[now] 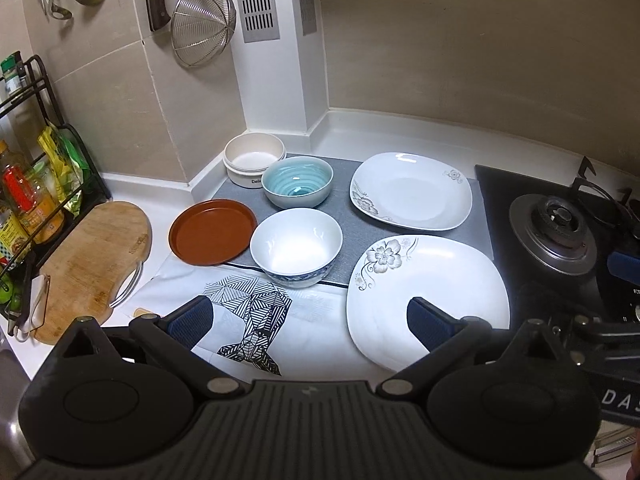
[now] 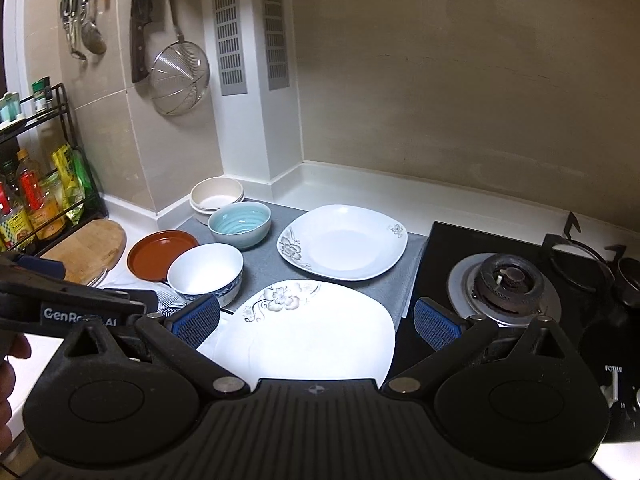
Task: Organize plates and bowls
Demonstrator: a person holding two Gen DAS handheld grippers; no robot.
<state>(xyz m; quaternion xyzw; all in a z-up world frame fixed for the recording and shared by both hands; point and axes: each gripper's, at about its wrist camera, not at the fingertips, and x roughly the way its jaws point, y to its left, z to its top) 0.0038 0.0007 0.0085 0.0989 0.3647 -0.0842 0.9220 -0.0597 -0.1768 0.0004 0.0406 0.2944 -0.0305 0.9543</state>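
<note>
Both the left gripper [image 1: 310, 322] and the right gripper [image 2: 316, 322] are hovering wide apart and holding nothing. The near floral plate [image 2: 316, 336] is lying at the lower centre of the right wrist view, the second floral plate [image 2: 344, 242] is sitting above it, and the white bowl [image 1: 296, 244] and teal bowl [image 1: 298, 182] are standing centre-left. I am judging these stiff, glazed, slippery and breakable, so each is best pinched at its rim

Glossy glazed plates [image 1: 428, 300] and bowls [image 1: 296, 244]; matt brown dish [image 1: 212, 232]; grey cloth mat [image 1: 344, 200]; scuffed wooden board [image 1: 92, 264]; wire-mesh metal strainer [image 1: 202, 28]; textured blue gripper pads [image 2: 196, 324].
</note>
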